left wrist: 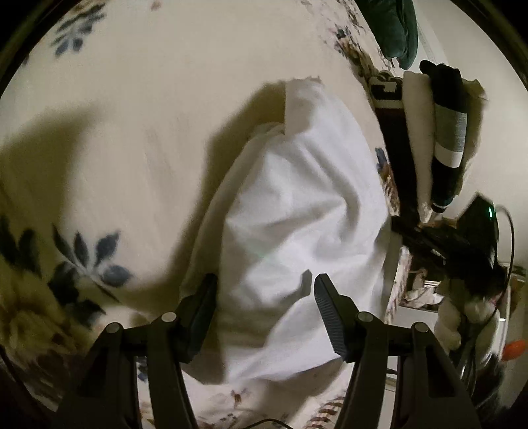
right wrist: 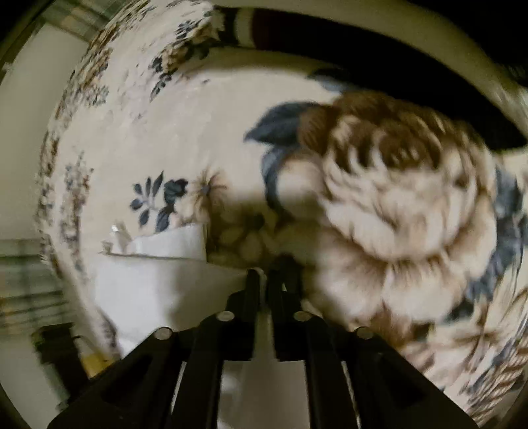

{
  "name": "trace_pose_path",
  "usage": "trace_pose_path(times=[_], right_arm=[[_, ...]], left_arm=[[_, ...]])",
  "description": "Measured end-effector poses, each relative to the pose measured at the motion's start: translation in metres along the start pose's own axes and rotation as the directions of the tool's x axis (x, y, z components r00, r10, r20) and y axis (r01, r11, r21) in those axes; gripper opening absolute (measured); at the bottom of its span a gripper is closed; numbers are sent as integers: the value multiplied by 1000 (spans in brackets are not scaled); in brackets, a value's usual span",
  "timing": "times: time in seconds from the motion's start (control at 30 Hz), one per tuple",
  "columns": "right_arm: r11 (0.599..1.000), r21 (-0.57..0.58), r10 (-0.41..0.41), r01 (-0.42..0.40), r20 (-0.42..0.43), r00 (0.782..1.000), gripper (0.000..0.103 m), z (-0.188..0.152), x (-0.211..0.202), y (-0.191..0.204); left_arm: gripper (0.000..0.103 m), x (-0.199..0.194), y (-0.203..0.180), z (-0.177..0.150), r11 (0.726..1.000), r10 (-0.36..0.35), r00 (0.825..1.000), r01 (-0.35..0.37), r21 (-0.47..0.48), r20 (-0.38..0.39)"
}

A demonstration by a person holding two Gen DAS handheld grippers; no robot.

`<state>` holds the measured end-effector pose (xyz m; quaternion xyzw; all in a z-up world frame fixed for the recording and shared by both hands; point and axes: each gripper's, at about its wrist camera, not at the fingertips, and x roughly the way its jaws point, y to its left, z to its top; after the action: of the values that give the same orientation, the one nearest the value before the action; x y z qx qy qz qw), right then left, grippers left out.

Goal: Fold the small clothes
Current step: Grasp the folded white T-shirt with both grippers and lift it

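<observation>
A small white garment (left wrist: 297,211) lies bunched on the cream floral bedspread (left wrist: 132,132). My left gripper (left wrist: 264,290) is open just above its near end, one finger on each side, holding nothing. In the right wrist view my right gripper (right wrist: 264,280) is shut on an edge of the white garment (right wrist: 158,274), which stretches to the left over the floral bedspread (right wrist: 165,132). Both views are blurred by motion.
A stack of folded clothes (left wrist: 442,138) with a dark striped piece sits at the bed's right edge. A dark green item (left wrist: 396,26) lies at the top. Dark gear and a cable (left wrist: 478,247) are on the right. A large brown flower print (right wrist: 396,198) fills the right wrist view.
</observation>
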<state>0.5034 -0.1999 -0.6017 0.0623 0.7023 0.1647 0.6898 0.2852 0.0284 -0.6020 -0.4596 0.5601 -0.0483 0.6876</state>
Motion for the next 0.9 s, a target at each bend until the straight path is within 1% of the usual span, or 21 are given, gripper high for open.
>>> trace_pose_path(times=[0.03, 0.1, 0.17, 0.2, 0.23, 0.27, 0.33, 0.37, 0.4, 0.43, 0.5, 0.53, 0.57, 0.6, 0.63, 0.67, 0.7, 0.73, 0.77, 0.83, 0.9], right_arm=[[999, 37, 31, -31, 7, 1000, 47, -7, -9, -8], [989, 123, 84, -87, 31, 996, 60, -28, -25, -30], [972, 192, 129, -132, 29, 991, 69, -49, -30, -47], [955, 243, 173, -172, 17, 985, 76, -64, -26, -60], [939, 275, 211, -205, 11, 978, 79, -75, -21, -66], [922, 304, 250, -239, 3, 968, 79, -85, -13, -72], [879, 361, 347, -311, -37, 937, 79, -107, 14, -78], [846, 395, 411, -359, -53, 910, 79, -116, 32, -81], [824, 416, 446, -385, -57, 893, 84, -122, 44, -82], [804, 434, 473, -407, -49, 880, 87, -126, 54, -82], [764, 465, 504, -448, 4, 864, 89, -131, 65, -84], [749, 472, 515, -465, 27, 857, 89, -132, 67, -83], [744, 470, 519, -474, 40, 854, 89, -133, 66, -81], [755, 449, 514, -478, 46, 856, 88, -133, 65, -76], [770, 428, 505, -473, 44, 862, 81, -134, 63, -72], [785, 407, 495, -467, 42, 868, 73, -135, 62, -69], [803, 388, 476, -453, 39, 879, 47, -138, 59, -65], [799, 384, 485, -462, 43, 874, 30, -139, 57, -66], [797, 377, 492, -473, 50, 869, 30, -140, 54, -64], [807, 356, 480, -470, 68, 875, 25, -140, 47, -58], [807, 344, 483, -479, 82, 872, 23, -140, 39, -51]], left_arm=[[57, 0, 1, -1, 1000, -11, 1000, 11, -6, -4], [57, 3, 5, -2, 998, -55, 998, 54, -40, -19], [57, 6, 11, -2, 992, -96, 995, 93, -81, -30], [58, 9, 15, -2, 989, -116, 993, 112, -100, -35], [60, 12, 19, -1, 983, -142, 989, 136, -123, -42], [60, 15, 22, 0, 978, -160, 986, 152, -141, -43], [60, 17, 24, 2, 974, -177, 983, 168, -155, -46], [60, 18, 24, 3, 974, -177, 983, 168, -150, -48], [58, 18, 22, 3, 976, -173, 984, 165, -140, -45], [58, 17, 19, 3, 979, -167, 985, 161, -125, -43], [58, 16, 9, 2, 987, -149, 989, 146, -71, -27], [57, 14, 3, 0, 989, -142, 990, 141, -43, -17], [55, 13, -1, 0, 990, -139, 990, 139, -26, -9], [51, 12, -5, -1, 991, -135, 991, 135, -9, -2], [41, 10, -7, -1, 991, -136, 991, 136, -3, 9], [36, 8, -10, 0, 990, -143, 989, 144, -1, 19], [30, 5, -12, 0, 989, -146, 989, 146, 4, 24], [30, 3, -14, 1, 990, -144, 989, 144, 11, 26], [29, 1, -19, 1, 989, -145, 989, 144, 21, 29], [28, -5, -28, 2, 989, -145, 989, 143, 39, 40], [27, -15, -38, 3, 988, -148, 988, 144, 60, 52]])
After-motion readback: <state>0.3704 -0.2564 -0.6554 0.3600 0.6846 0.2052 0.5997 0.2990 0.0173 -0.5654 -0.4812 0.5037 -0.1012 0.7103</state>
